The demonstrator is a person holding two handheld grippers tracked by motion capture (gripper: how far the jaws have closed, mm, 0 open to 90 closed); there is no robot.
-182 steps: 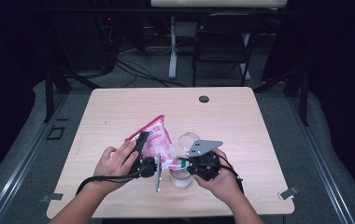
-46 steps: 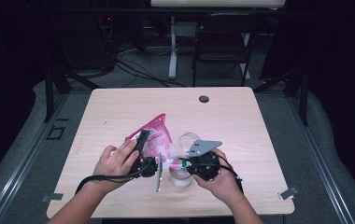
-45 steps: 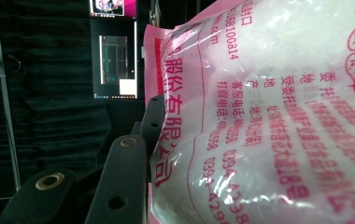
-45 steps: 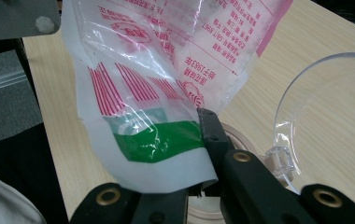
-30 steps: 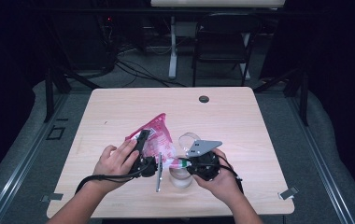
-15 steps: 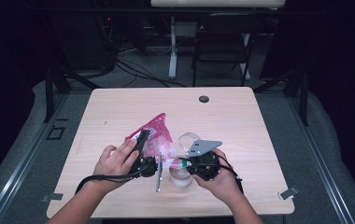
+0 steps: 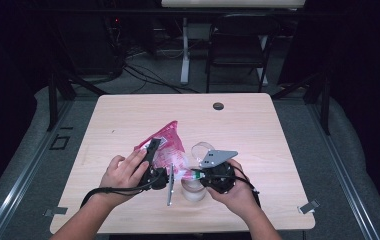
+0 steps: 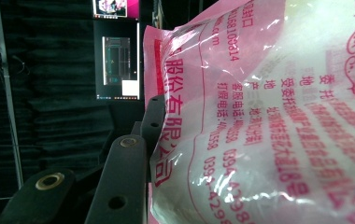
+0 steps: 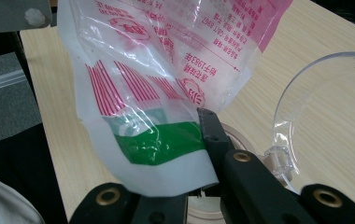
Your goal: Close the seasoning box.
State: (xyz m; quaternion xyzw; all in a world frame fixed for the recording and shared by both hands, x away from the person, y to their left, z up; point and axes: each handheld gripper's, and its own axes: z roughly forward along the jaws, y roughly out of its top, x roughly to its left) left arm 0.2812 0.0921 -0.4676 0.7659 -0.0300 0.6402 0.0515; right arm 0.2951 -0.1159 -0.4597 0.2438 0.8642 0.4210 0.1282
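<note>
Pink-printed plastic bag [image 7: 165, 150], with white contents showing through it, hangs between the two grippers in the lower middle of the high view, lifted off the table [image 7: 278, 135]. Its long axis runs from the upper left, where the pink end points toward the frame's centre, down to the lower right, where its green-striped end meets the right gripper [image 7: 203, 176].

In the right gripper view that gripper [image 9: 203, 140] has its jaws pinched fully together on the green-and-white end of the bag [image 9: 166, 116], at the bottom centre of the frame. The left gripper [image 7: 154, 165] holds the bag's body part-way closed; in the left gripper view its jaw lies flat against the pink film [image 8: 259, 116], which bulges across the right of that frame.

Directly beneath the pinched end sits a clear jar [image 7: 194, 189], and a clear round lid [image 7: 203, 149] lies just beyond it; both show at the right of the right gripper view, lid [image 9: 315, 112]. So the pinched end already sits over the jar's mouth, and the right hand is the nearer one to it. A thin rod-like object [image 7: 169, 180] lies on the table beside the jar; what it is I cannot tell.

Bare tabletop opens to the upper and right parts of the high view; the near edge is close behind both hands.
</note>
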